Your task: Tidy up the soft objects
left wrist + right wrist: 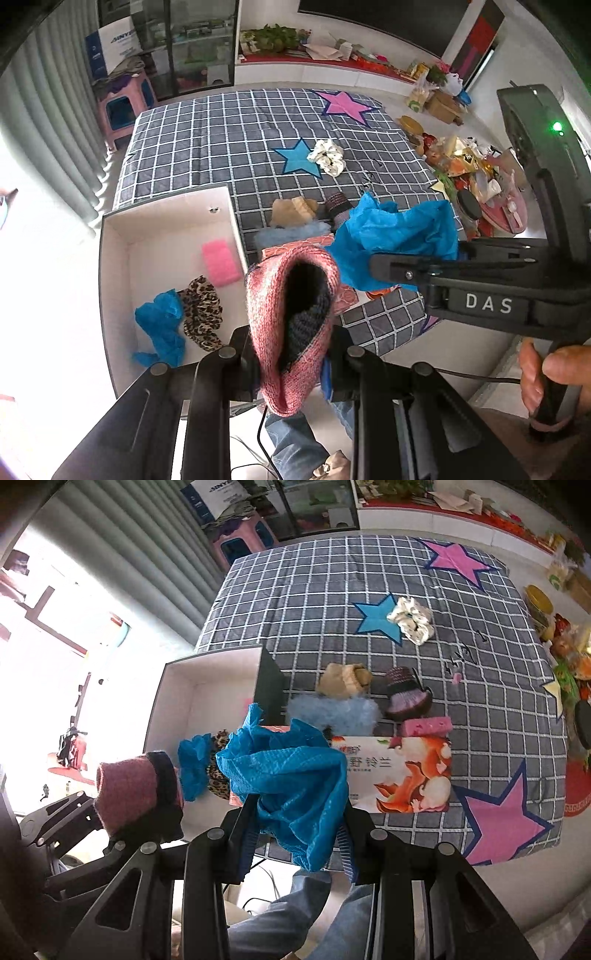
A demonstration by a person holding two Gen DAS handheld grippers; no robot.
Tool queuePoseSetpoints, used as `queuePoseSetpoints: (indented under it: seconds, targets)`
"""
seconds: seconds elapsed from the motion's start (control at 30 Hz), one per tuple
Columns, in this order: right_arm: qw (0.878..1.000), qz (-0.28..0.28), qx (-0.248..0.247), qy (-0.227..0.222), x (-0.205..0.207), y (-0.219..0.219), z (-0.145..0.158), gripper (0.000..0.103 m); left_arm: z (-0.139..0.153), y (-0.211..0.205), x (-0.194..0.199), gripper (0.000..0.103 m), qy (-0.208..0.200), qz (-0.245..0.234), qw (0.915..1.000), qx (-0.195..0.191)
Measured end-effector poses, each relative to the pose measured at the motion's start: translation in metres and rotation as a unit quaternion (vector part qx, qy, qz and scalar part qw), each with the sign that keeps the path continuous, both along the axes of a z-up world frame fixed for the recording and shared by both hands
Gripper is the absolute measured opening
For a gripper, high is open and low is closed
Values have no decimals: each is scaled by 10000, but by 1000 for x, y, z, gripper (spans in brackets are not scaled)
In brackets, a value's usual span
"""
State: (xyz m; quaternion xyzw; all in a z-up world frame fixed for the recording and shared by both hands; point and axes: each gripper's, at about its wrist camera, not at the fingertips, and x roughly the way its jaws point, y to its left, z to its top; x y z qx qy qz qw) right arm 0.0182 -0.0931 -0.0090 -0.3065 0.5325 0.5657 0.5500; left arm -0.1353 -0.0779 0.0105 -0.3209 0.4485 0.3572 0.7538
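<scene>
Reading "DAS" on the right claw [373,264] (white letters).

There are two crumpled blue plastic covers: one [291,786] is held, one [160,328] lies in the white box [114,258]. I count one pink knitted sock [291,328], one leopard scrunchie [202,317], one white scrunchie [328,157], one pink sponge [220,266], one tissue pack [399,771] and two grippers.

Home living room: checked star-patterned cloth [229,147] over tabletop, pleated curtain [48,122], glass cabinet [192,44], pink plastic stool [123,107], cluttered low shelf [332,62] (plants, papers).
</scene>
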Motion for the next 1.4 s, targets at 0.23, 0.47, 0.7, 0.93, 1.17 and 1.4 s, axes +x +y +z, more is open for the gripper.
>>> queuePoseSetpoints:
  seconds: [0.23,0.47,0.7,0.93,1.17,1.4]
  targets:
    - [9998,167,95,-40,-18,8,6,38,0,4,-14,26,-22,169,9999,12]
    - [9994,302,157,-80,-33,13,11,38,1,5,-27,26,-16,291,9996,52]
    - [9990,387,206,-80,-45,16,13,38,1,8,-43,26,36,508,9987,97]
    - [9983,498,273,-99,-60,19,17,38,0,11,-64,26,69,717,9973,117]
    - [9974,643,306,-112,-76,24,18,38,-2,12,-80,26,117,874,9960,126]
    - [9966,751,314,-130,-87,24,18,38,-5,11,-90,26,171,948,9953,133]
